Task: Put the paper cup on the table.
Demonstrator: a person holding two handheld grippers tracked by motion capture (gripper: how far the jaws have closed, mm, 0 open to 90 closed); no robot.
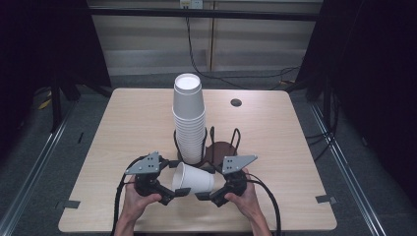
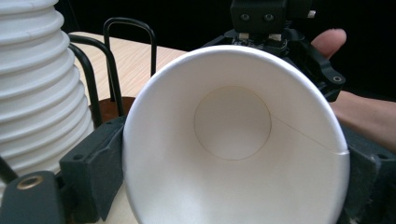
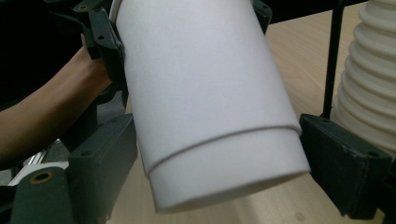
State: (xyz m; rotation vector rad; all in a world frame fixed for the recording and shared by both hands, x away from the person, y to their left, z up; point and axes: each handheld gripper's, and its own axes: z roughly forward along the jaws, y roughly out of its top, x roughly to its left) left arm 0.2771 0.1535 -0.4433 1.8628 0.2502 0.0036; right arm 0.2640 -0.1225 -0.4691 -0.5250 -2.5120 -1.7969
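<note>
The white paper cup (image 1: 193, 178) lies on its side in the air just above the near part of the table (image 1: 275, 132), held between my two grippers. My left gripper (image 1: 173, 194) has its jaws clamped on the cup's wide rim end; in the left gripper view I look straight into the open mouth (image 2: 233, 140), with a black pad (image 2: 95, 163) pressed against the rim on each side. My right gripper (image 1: 206, 195) takes the narrow bottom end (image 3: 224, 172); its jaws flank the base on both sides, and I cannot tell for sure whether both pads press on it. Just behind the cup stands a tall stack of white cups (image 1: 189, 118) in a black wire holder (image 1: 231, 140) on a dark round base.
</note>
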